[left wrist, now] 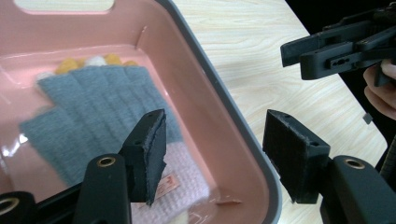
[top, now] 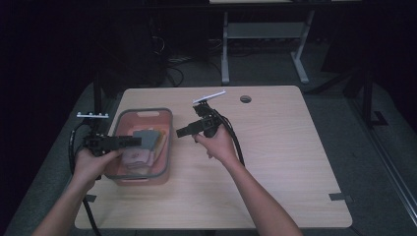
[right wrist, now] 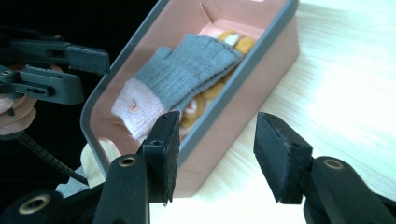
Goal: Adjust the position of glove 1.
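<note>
Lying flat in the glossy pink plastic bin [left wrist: 219, 154] with its rounded grey rim: a ribbed grey knit glove [left wrist: 93, 112] with a soft pink cuff, just beyond and below the left gripper [left wrist: 212, 154]. Jaws apart, ridged black pads bare. Right gripper [right wrist: 215, 154] likewise agape, straddling the bin's near wall above pale woodgrain table [right wrist: 345, 79].

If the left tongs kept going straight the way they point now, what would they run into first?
Probably the right tongs. In the high view the left tongs point across the pink basket, above its rim, toward them. Their own view looks slightly down at the grey glove, so depth is uncertain.
</note>
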Demonstrator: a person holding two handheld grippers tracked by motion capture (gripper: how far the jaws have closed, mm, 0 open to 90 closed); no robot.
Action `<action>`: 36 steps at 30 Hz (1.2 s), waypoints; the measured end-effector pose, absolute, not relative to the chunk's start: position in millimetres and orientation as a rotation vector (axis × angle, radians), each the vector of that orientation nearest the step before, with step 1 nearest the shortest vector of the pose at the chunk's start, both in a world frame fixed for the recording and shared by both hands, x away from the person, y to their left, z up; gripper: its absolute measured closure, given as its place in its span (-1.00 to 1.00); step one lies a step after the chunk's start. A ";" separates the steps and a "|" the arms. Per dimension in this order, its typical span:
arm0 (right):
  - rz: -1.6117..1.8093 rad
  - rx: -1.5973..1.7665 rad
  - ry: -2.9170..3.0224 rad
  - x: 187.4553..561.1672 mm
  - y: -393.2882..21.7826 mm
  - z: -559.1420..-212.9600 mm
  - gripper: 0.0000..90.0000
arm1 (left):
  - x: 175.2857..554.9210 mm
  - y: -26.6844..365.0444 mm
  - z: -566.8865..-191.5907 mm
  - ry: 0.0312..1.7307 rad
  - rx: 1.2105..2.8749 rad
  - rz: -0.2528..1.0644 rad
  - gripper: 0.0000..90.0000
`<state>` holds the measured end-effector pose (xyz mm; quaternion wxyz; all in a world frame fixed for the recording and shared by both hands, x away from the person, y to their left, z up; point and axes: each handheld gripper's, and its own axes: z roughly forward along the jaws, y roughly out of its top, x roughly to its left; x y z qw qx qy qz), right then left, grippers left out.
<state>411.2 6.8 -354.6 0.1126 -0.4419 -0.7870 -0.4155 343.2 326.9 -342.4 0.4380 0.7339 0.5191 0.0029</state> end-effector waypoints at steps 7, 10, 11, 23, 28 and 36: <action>-1.211 -1.315 -2.330 408.8 -6.3 -355.8 0.09 | 344.8 316.5 -342.5 1.275 1.822 -0.009 -0.19; -1.206 -1.335 -2.339 408.6 -11.0 -355.7 0.04 | 345.5 312.2 -341.9 1.268 1.825 -0.010 -0.22; -1.214 -1.337 -2.338 408.9 -13.9 -355.9 0.04 | 345.5 311.3 -341.8 1.268 1.825 -0.011 -0.23; -1.209 -1.401 -2.321 407.2 -39.5 -360.0 0.00 | 345.5 297.6 -340.6 1.243 1.841 -0.020 -0.27; -1.193 -1.416 -2.326 404.7 -49.9 -363.6 0.00 | 344.9 290.7 -338.6 1.229 1.843 -0.026 -0.28; -1.171 -1.463 -2.321 401.0 -68.7 -368.7 -0.02 | 344.5 276.8 -335.4 1.196 1.859 -0.037 -0.30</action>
